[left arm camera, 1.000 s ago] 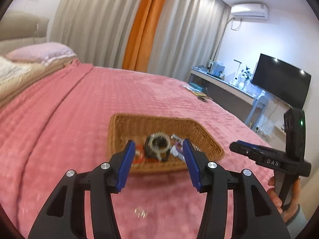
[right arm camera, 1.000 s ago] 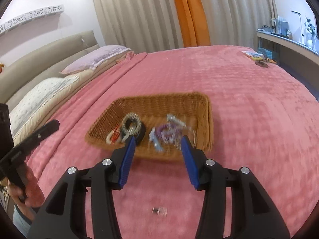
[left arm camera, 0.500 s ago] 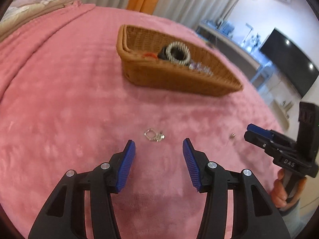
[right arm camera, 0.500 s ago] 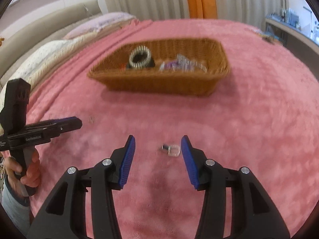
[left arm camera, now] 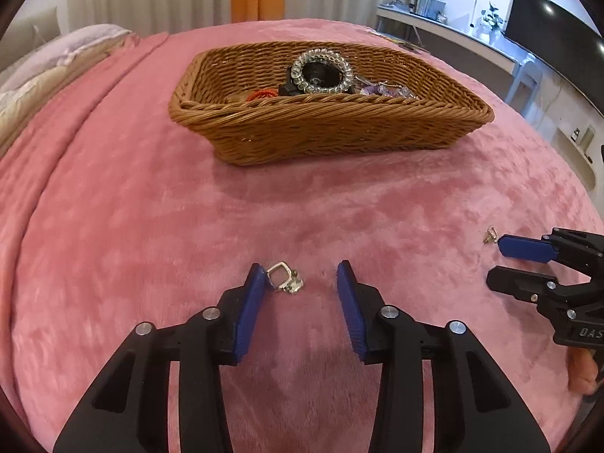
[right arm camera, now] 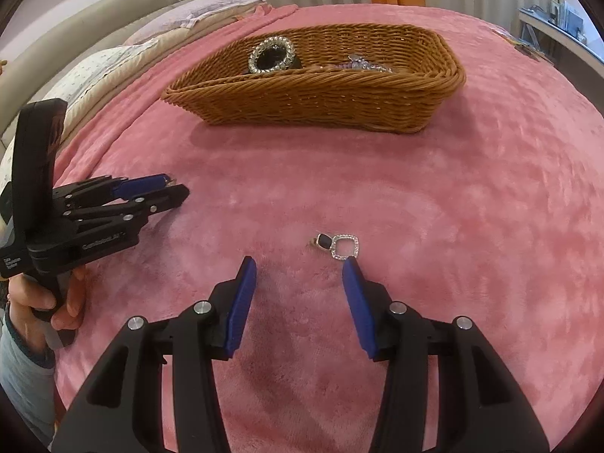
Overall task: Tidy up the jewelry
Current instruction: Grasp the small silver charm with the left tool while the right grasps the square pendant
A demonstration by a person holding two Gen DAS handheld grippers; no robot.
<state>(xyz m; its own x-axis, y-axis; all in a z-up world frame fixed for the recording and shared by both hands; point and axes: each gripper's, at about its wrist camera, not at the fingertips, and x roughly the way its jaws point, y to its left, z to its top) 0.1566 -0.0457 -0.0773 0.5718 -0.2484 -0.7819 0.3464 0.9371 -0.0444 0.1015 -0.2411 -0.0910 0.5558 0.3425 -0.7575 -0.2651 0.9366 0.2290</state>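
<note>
Two small silver earrings lie on the pink blanket in front of a wicker basket. One earring sits between my left gripper's blue pads, close to the left pad, and the jaws are closing without gripping it. The other earring, with a dark stone, lies just beyond the right fingertip of my right gripper, which is open with nothing in it. The basket holds a clear beaded bracelet, purple beads and a red piece.
Pillows lie at the bed's left side. A desk and a dark screen stand beyond the bed's right edge. Curtains hang behind. A person's hand holds the left gripper's handle.
Both grippers have tipped downward and dropped close to the blanket, each coming up to an earring. The left jaws have narrowed. The basket now sits farther ahead of them.
</note>
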